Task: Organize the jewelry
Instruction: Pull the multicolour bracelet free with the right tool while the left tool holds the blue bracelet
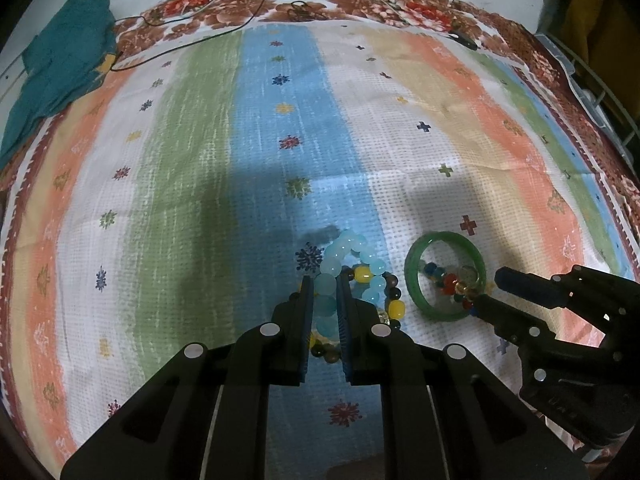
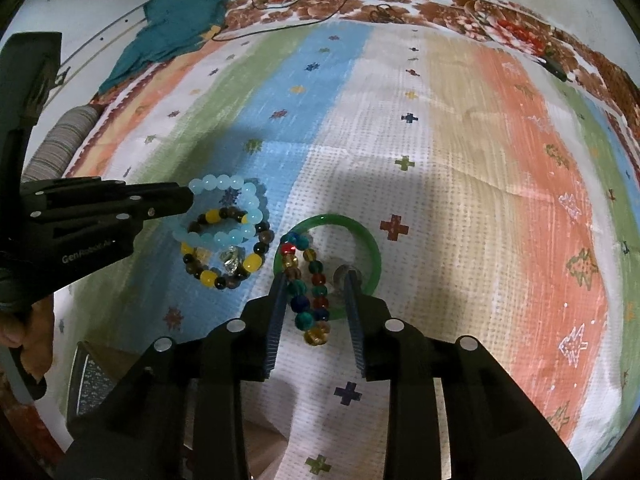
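In the left wrist view my left gripper [image 1: 325, 282] is shut on a pale blue bead bracelet [image 1: 352, 248], one bead pinched between the pads. That bracelet lies over a yellow-and-dark bead bracelet [image 1: 394, 308] on the striped cloth [image 1: 280, 120]. To the right lies a green bangle [image 1: 412, 272] with a multicoloured bead bracelet [image 1: 450, 282] across it. In the right wrist view my right gripper [image 2: 316, 278] stands open over the green bangle [image 2: 372, 248]. The multicoloured bracelet [image 2: 304, 308] lies between its fingers, beside the left one. My left gripper [image 2: 188, 200] reaches in to the pale blue bracelet [image 2: 224, 184].
A teal cloth [image 1: 60, 60] lies crumpled at the far left corner, with thin cables [image 1: 192, 40] trailing along the floral far border. A wire rack [image 1: 600, 92] stands past the right edge. A person's hand [image 2: 24, 320] holds the left gripper's handle.
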`<state>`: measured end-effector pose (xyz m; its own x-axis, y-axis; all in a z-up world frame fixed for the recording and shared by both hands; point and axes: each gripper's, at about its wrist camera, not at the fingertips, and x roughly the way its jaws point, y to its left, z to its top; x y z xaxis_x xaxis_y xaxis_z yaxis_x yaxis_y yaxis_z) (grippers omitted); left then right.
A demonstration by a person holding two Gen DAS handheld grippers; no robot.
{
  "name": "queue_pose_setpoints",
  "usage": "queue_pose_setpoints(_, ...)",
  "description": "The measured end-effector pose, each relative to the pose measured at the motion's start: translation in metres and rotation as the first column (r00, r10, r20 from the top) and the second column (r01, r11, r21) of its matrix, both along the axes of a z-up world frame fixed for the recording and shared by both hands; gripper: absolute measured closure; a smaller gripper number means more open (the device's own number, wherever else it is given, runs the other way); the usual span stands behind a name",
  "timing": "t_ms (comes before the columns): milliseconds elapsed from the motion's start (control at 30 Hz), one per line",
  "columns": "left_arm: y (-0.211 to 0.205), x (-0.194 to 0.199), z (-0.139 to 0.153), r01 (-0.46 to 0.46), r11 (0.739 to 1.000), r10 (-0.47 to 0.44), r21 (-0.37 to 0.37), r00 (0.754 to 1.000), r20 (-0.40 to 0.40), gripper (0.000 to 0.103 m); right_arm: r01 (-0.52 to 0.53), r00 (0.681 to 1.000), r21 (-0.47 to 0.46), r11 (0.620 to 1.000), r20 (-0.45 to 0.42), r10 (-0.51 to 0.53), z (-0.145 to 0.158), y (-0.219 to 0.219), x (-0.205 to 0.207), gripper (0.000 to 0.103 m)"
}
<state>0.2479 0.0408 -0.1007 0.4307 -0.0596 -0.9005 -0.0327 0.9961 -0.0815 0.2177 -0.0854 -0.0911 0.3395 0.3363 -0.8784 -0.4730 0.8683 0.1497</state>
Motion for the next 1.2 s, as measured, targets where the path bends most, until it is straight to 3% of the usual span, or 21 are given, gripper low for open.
queue_pose_setpoints(300, 0.001, 0.001, -0.001, -0.003, 1.000, 0.003, 0.002, 1.000, -0.004, 0.092, -0.024, 1.000, -0.023, 0.999, -0.008, 0.024, -0.006, 0.005, -0.001, 0.074)
queue_pose_setpoints(367, 0.001, 0.001, -0.001, -0.003, 1.000, 0.003, 0.004, 1.000, -0.004, 0.092, -0.030, 1.000, -0.030, 0.999, -0.004, 0.030, -0.007, 0.005, -0.002, 0.088)
queue_pose_setpoints(700, -0.001, -0.002, 0.006, 0.003, 1.000, -0.002, -0.004, 1.000, 0.016, 0.092, -0.027, 0.999, -0.028, 0.999, 0.037, 0.028, 0.002, 0.003, -0.008, 0.091)
queue_pose_setpoints(733, -0.002, -0.002, 0.008, 0.004, 1.000, -0.004, -0.008, 1.000, 0.021, 0.092, -0.022, 0.999, -0.026, 0.999, 0.043, 0.024, 0.004, 0.002, -0.008, 0.092)
queue_pose_setpoints(767, -0.002, -0.003, 0.010, 0.005, 1.000, -0.005, -0.010, 1.000, 0.025, 0.092, -0.019, 0.999, -0.024, 1.000, 0.048, 0.020, 0.005, 0.002, -0.009, 0.101)
queue_pose_setpoints(1200, -0.006, -0.014, 0.025, 0.013, 1.000, -0.012, -0.013, 0.998, 0.057, 0.092, -0.014, 0.998, -0.020, 1.000, 0.056, 0.016, 0.014, 0.000, -0.016, 0.101)
